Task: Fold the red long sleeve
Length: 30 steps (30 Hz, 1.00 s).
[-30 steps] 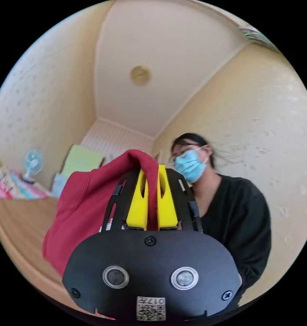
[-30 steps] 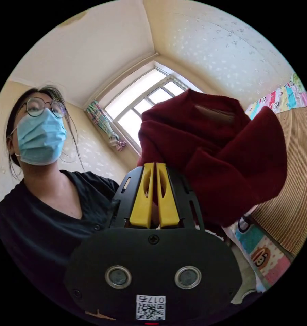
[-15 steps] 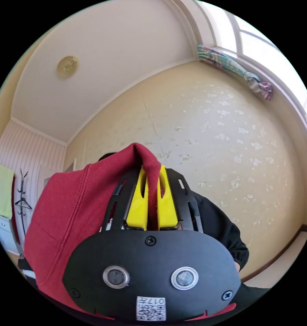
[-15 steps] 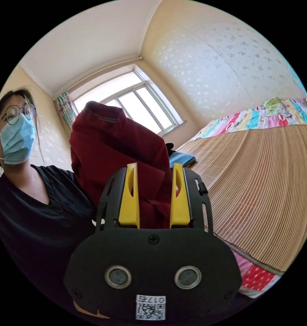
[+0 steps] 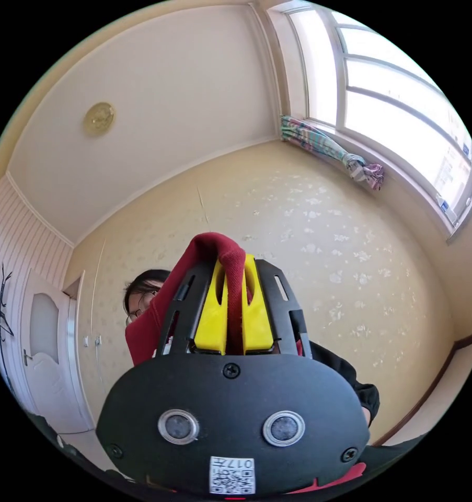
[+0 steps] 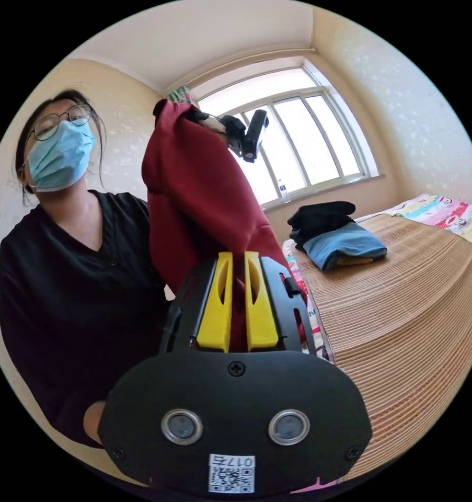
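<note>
The red long sleeve (image 6: 204,204) hangs in the air in front of a person in a black top (image 6: 63,272). In the right gripper view my left gripper (image 6: 230,129) holds its top edge high up, near the window. In the left gripper view a fold of the red long sleeve (image 5: 220,250) sticks out above my left gripper (image 5: 234,260), whose yellow jaws are shut on it. Lower down, my right gripper (image 6: 238,255) has its jaws nearly together with red cloth pinched between them.
A bed with a woven mat (image 6: 418,324) lies to the right, with a stack of dark and blue folded clothes (image 6: 335,235) on it. A window (image 6: 298,141) is behind the garment. A white door (image 5: 42,345) stands at the left.
My right gripper let go, stood open half a second ago, and has now shut on a lower part of the garment. My left gripper stayed shut on the cloth and rose. Both cameras swung round.
</note>
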Tool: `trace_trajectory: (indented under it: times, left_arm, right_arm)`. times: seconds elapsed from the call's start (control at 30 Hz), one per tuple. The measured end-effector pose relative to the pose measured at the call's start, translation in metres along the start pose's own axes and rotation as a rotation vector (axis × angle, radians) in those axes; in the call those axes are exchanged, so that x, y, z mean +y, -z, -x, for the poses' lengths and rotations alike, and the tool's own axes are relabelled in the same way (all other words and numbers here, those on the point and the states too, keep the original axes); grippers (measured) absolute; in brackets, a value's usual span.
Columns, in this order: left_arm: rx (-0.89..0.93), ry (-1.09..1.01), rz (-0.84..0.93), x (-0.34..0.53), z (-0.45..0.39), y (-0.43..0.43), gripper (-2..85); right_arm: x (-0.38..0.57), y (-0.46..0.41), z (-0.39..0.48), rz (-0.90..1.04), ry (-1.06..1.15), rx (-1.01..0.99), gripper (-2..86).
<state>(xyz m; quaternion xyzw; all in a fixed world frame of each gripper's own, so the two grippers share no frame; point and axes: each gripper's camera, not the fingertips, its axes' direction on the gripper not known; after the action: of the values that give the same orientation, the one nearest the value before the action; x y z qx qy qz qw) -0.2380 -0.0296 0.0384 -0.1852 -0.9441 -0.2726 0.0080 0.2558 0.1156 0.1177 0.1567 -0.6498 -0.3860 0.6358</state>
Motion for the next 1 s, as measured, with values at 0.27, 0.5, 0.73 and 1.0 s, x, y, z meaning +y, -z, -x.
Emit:
trace_trajectory:
  times: [0.27, 0.5, 0.73, 1.0]
  left_arm:
    - [-0.473, 0.056, 0.327, -0.076, -0.067, -0.073, 3.1]
    - [-1.58, 0.17, 0.716, -0.111, -0.131, -0.156, 2.7]
    - [-1.824, -0.215, 0.56, -0.052, -0.118, -0.208, 2.1]
    - [-2.018, -0.673, 0.324, -0.028, -0.084, -0.245, 2.4]
  right_arm:
    - [-0.086, 0.154, 0.142, -0.499, 0.002, 0.406, 3.0]
    - [-0.146, 0.168, 0.306, -0.669, 0.212, 0.82, 2.9]
    - [-0.14, 0.115, 0.402, -0.933, 0.473, 1.098, 2.8]
    - [-0.146, 0.085, 0.414, -0.922, 0.683, 1.42, 2.9]
